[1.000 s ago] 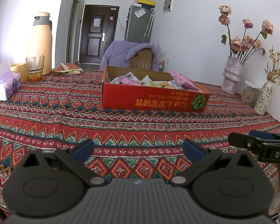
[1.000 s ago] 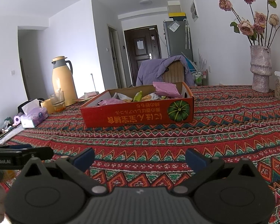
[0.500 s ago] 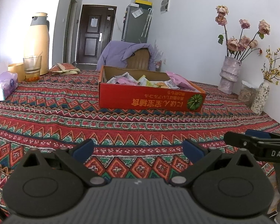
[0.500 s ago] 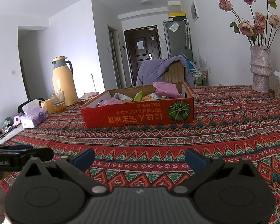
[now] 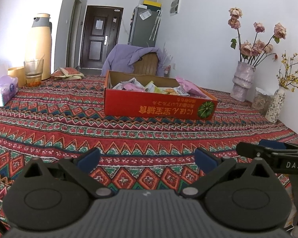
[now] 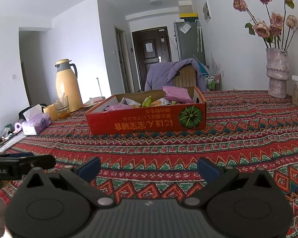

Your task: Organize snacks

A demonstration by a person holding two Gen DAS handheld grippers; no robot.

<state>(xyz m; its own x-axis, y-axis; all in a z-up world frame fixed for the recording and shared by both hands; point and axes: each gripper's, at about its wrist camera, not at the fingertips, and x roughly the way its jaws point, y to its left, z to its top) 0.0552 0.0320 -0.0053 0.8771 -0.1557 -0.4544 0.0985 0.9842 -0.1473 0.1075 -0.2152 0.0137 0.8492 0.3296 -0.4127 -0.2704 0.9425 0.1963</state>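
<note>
A counter (image 5: 149, 138) draped in a red zigzag-patterned cloth filled a white-walled room with a dark door (image 5: 101, 39) at the far end. The red box (image 5: 159, 107) of snack packets (image 5: 155, 87) sat mid-counter, with a thermos (image 5: 39, 45), glass (image 5: 33, 72) and tissue box (image 5: 3, 91) to its left and a vase of roses (image 5: 242, 83) by the right wall. Both the left gripper (image 5: 147, 157) and right gripper (image 6: 149, 165) hovered low, well short of the box, jaws spread and holding nothing.
</note>
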